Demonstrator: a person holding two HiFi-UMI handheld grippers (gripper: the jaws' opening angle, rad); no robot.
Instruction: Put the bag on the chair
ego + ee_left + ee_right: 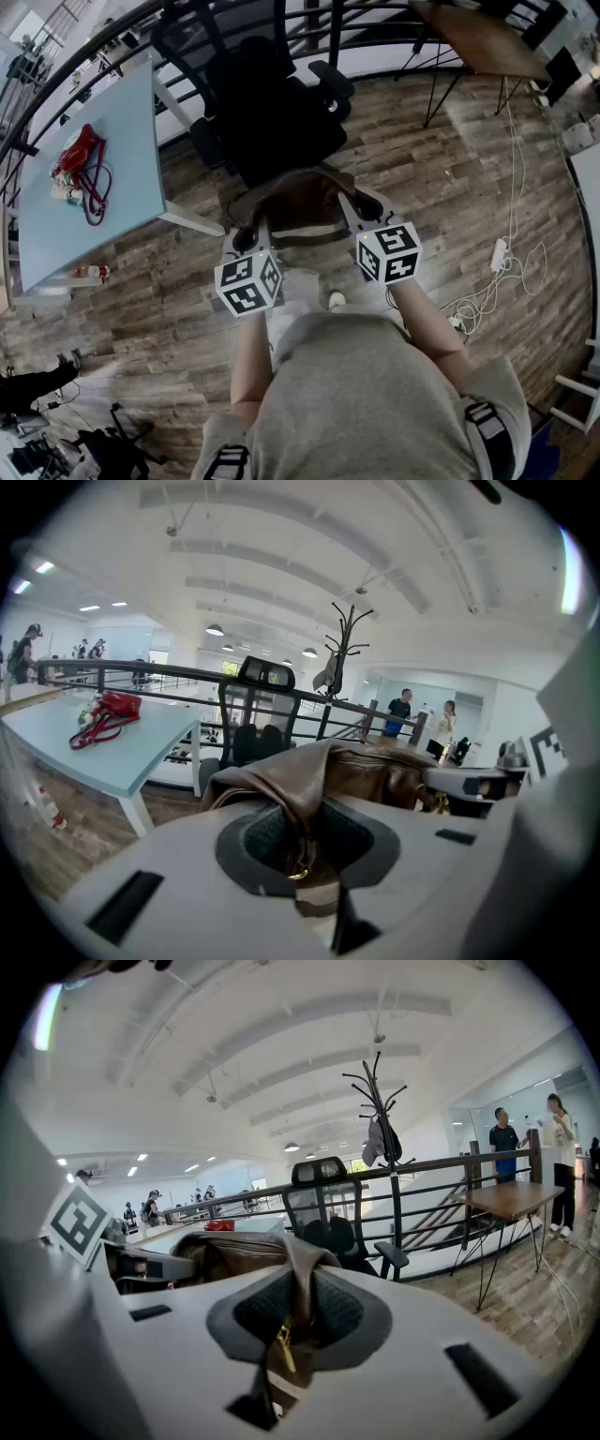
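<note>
Both left tool (302,860) and right tool (286,1330) clamp the brown bag (300,199) near the chair (272,112).

The brown leather bag (298,202) has gold-coloured hardware. Black mesh office chair (272,103). Pale blue worktop (89,202) with a red strapped pouch (80,155). Grey-brown plank floor (441,178). The pale grey left tool (246,236) and right tool (367,208) carry black-and-white square-patterned cubes.

The brown leather bag (298,202) is held aloft, sagging, just in front of the black mesh-backed chair (272,103).
</note>
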